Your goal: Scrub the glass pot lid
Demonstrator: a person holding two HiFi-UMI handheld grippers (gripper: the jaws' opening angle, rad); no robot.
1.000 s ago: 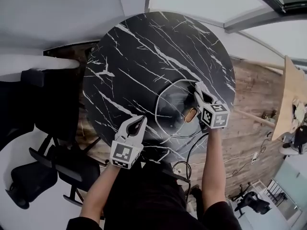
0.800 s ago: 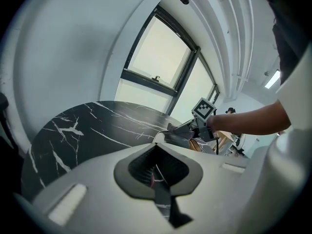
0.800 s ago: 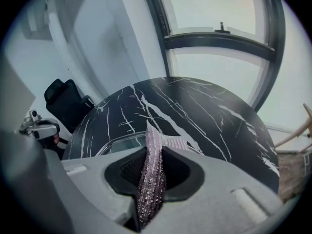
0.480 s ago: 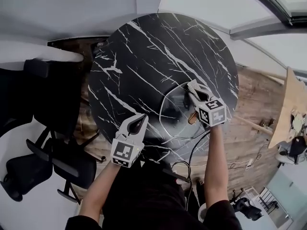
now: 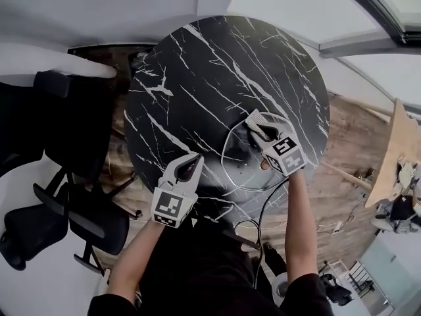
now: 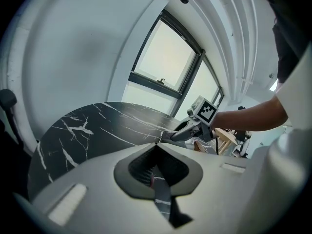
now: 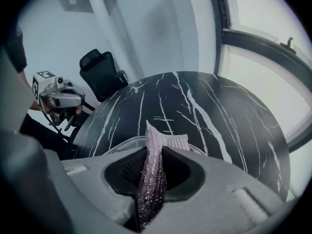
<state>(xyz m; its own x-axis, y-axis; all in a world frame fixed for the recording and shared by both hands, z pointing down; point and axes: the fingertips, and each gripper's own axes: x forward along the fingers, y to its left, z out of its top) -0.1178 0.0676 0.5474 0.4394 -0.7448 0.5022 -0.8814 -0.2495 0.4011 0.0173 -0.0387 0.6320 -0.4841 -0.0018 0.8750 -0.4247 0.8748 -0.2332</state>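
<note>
Two grippers work at a glass pot lid on a marble table.
Right gripper clamps a pale scrub cloth over the lid, near right; left gripper, jaws together and empty, sits left of it.

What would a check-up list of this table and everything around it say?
Surface: round black marble table, white veins.
Job's things: glass pot lid lies flat on the table's near right part; sparkly scrub cloth sits in the right gripper.
Clutter: nothing seen on the table besides the lid.
Grippers: right gripper is shut on the cloth, over the lid's far side; whether the cloth touches the lid can't be told. Left gripper is shut and empty, at the table's near edge, apart from the lid.
Cables: a black cable hangs below the right gripper.
Surroundings: black office chairs on the left, wooden floor, windows.
</note>
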